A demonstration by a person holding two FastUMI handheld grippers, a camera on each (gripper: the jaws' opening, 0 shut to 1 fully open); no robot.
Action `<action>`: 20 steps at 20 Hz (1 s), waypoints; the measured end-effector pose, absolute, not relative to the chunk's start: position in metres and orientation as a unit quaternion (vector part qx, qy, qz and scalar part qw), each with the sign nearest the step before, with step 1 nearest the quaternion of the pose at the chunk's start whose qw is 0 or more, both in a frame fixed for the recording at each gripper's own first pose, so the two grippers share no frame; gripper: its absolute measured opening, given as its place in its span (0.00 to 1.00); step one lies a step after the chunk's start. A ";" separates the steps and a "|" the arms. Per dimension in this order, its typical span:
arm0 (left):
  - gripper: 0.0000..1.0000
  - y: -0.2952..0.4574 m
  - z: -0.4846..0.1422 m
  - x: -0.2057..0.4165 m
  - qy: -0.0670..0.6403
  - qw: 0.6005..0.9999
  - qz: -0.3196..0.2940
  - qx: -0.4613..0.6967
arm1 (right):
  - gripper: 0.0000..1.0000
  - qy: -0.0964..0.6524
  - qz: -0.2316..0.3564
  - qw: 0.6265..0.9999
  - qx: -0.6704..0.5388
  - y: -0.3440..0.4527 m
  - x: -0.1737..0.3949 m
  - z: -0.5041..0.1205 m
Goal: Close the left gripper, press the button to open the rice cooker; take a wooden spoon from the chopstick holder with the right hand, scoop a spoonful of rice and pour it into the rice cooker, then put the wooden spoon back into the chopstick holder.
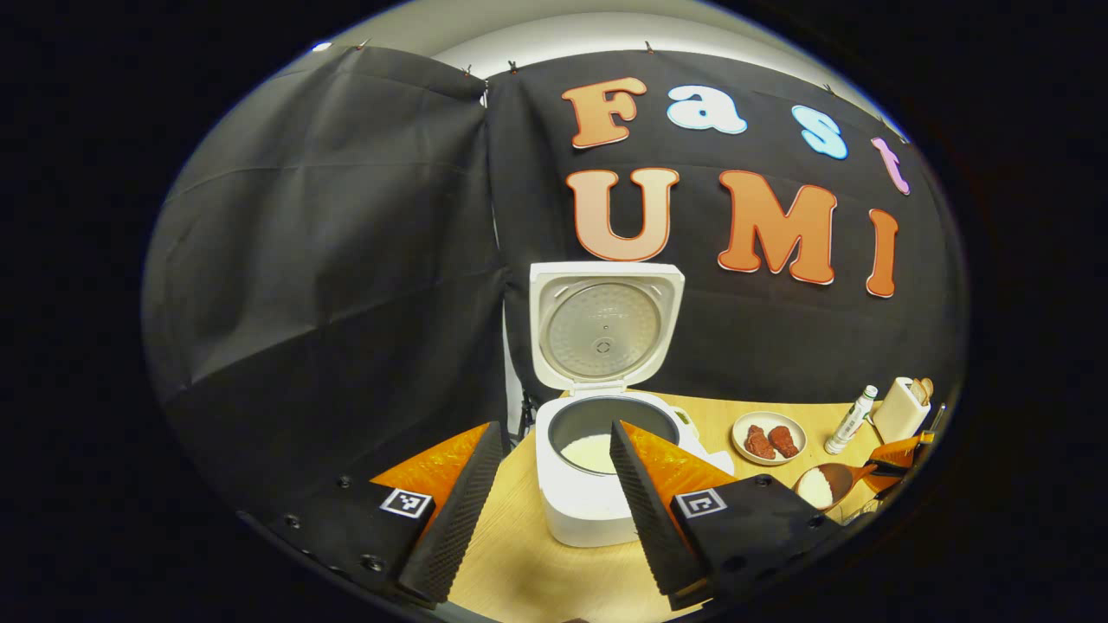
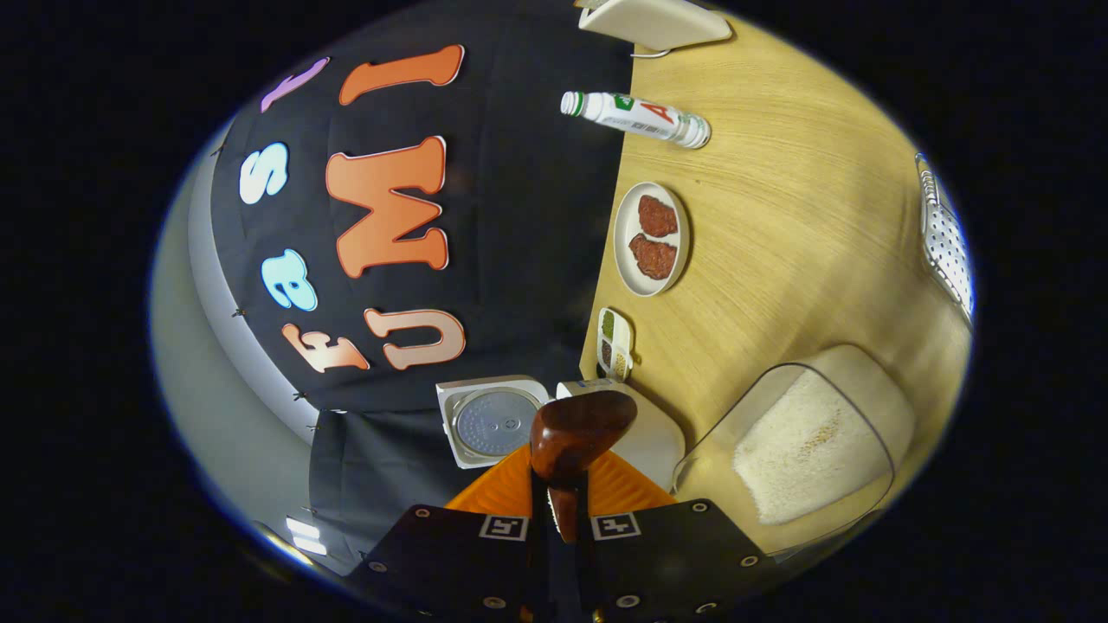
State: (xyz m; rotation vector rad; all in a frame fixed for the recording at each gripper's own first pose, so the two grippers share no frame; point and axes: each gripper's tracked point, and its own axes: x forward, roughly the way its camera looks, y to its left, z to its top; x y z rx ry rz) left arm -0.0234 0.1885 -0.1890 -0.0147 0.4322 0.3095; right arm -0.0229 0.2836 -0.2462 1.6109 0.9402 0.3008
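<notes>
Left claw point(image 1: 545, 493): released, fingers spread, held low before the open rice cooker point(image 1: 597, 467) on the desk point(image 1: 537, 562).
Right claw point(image 2: 561, 510): clenched on the wooden spoon point(image 2: 576, 433), rolled sideways.
Wooden spoon: handle between the fingers, bowl pointing away toward the rice cooker, holding rice in the left gripper view.
Rice container point(image 2: 805, 441): right of the cooker.

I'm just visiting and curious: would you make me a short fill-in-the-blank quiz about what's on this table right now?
1. The white rice cooker has its hinged lid standing ____.
2. The brown wooden spoon clamped in the right gripper carries a heap of white ____.
3. The small round plate holds ____ reddish pieces of food.
4. The left gripper has its fingers ____.

Missing words: open; rice; two; apart
</notes>
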 end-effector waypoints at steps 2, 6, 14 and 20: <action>0.87 0.201 -0.191 -0.029 0.214 0.963 0.164 -0.014 | 0.12 0.406 0.142 0.583 0.689 0.303 -0.012 -0.236; 0.87 0.234 -0.195 -0.038 0.211 0.959 0.189 -0.013 | 0.12 0.408 0.157 0.578 0.690 0.342 0.015 -0.216; 0.90 0.283 -0.206 -0.051 0.203 0.957 0.204 -0.018 | 0.12 0.404 0.168 0.586 0.682 0.421 0.075 -0.194; 0.92 0.298 -0.209 -0.059 0.210 0.956 0.205 -0.007 | 0.12 0.409 0.159 0.634 0.637 0.471 0.112 -0.199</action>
